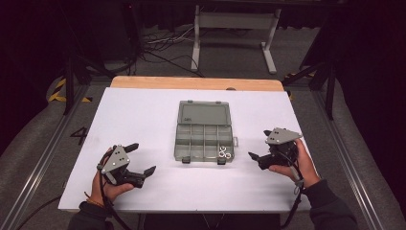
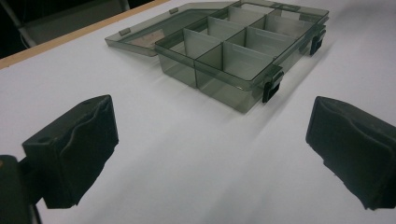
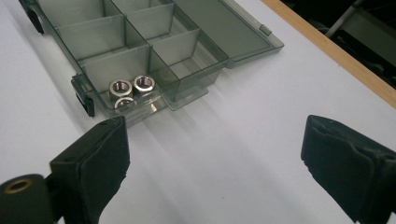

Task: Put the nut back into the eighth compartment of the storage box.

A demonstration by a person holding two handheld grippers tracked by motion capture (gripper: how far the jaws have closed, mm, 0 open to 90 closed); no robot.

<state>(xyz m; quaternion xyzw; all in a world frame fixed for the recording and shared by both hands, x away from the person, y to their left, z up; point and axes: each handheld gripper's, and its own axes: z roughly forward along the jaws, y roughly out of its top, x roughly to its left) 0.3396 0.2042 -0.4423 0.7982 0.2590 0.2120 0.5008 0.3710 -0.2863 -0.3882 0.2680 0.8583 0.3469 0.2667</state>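
Note:
A smoky clear compartment box (image 1: pixel 184 142) lies open at the table's middle, its lid (image 1: pixel 204 114) folded back flat. Three steel nuts (image 1: pixel 224 153) sit in its near right compartment; they show up close as nuts (image 3: pixel 130 88) in the right gripper view. My left gripper (image 1: pixel 143 159) rests at the front left of the box, open, jaws wide apart with nothing between them. My right gripper (image 1: pixel 260 144) is held just right of the box, open and empty too. The box (image 2: pixel 243 51) lies ahead of the left jaws, and the box (image 3: pixel 116 42) sits ahead-left of the right jaws.
The white tabletop (image 1: pixel 143 115) has a wooden strip (image 1: pixel 196 83) along its far edge. Beyond it stand a white metal stand (image 1: pixel 234 28) and floor cables (image 1: pixel 163 45). Metal rails run along both sides of the table.

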